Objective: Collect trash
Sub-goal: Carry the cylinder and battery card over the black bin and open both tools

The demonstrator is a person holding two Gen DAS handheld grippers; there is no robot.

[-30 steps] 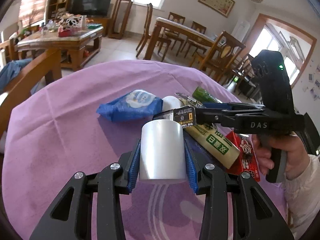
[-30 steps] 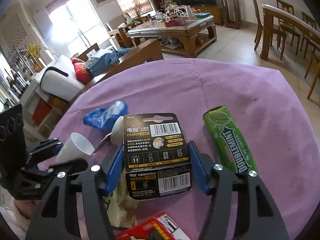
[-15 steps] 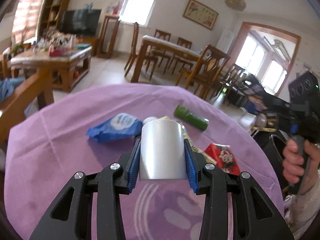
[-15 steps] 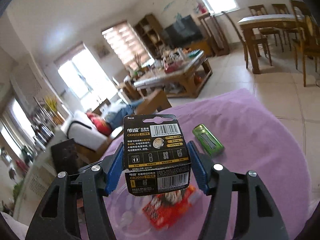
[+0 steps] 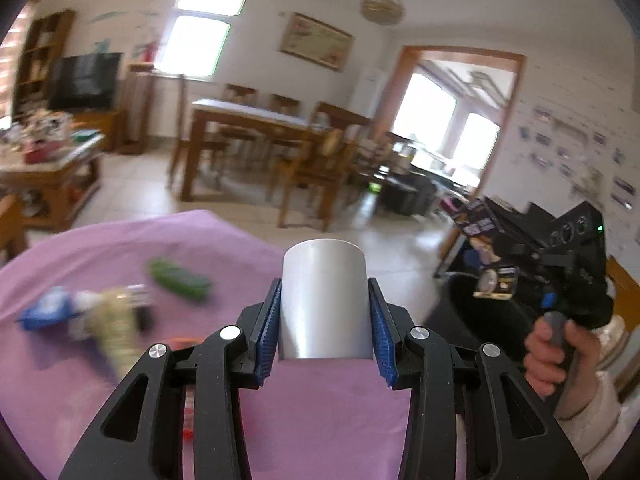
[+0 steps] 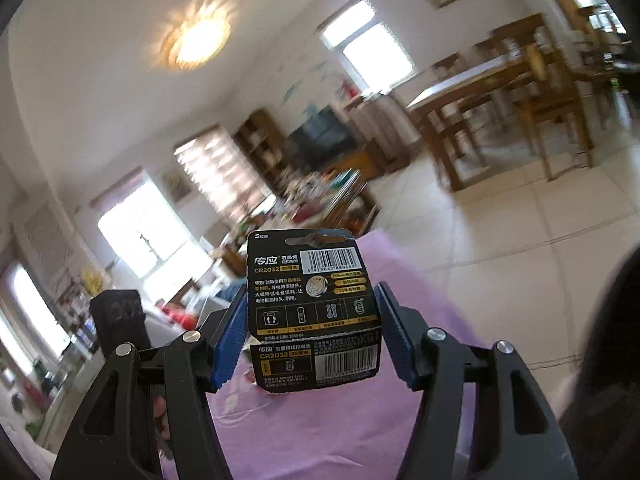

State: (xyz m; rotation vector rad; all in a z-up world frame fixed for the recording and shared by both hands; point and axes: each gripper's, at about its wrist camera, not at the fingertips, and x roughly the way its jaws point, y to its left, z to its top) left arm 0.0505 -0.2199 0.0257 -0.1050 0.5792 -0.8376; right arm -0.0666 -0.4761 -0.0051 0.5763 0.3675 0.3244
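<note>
My left gripper [image 5: 325,320] is shut on a white paper cup [image 5: 325,300] and holds it above the purple tablecloth [image 5: 320,408]. My right gripper [image 6: 310,330] is shut on a black battery card [image 6: 312,312], raised off the table's right side. In the left wrist view the right gripper [image 5: 492,256] shows at the right with the card [image 5: 496,280] over a dark bin [image 5: 476,316]. A green gum pack [image 5: 180,278], a blue wrapper [image 5: 44,312] and a cream packet [image 5: 114,328] lie blurred on the cloth at left.
A red packet [image 5: 188,400] lies partly hidden under my left gripper. A dark shape [image 6: 608,360] fills the right edge of the right wrist view. A wooden dining table with chairs [image 5: 260,136] and a coffee table [image 5: 48,164] stand beyond on the tiled floor.
Both grippers have swung right, away from the trash pile. The right gripper has lifted the battery card higher and off the table's edge. Both grips are unchanged.
</note>
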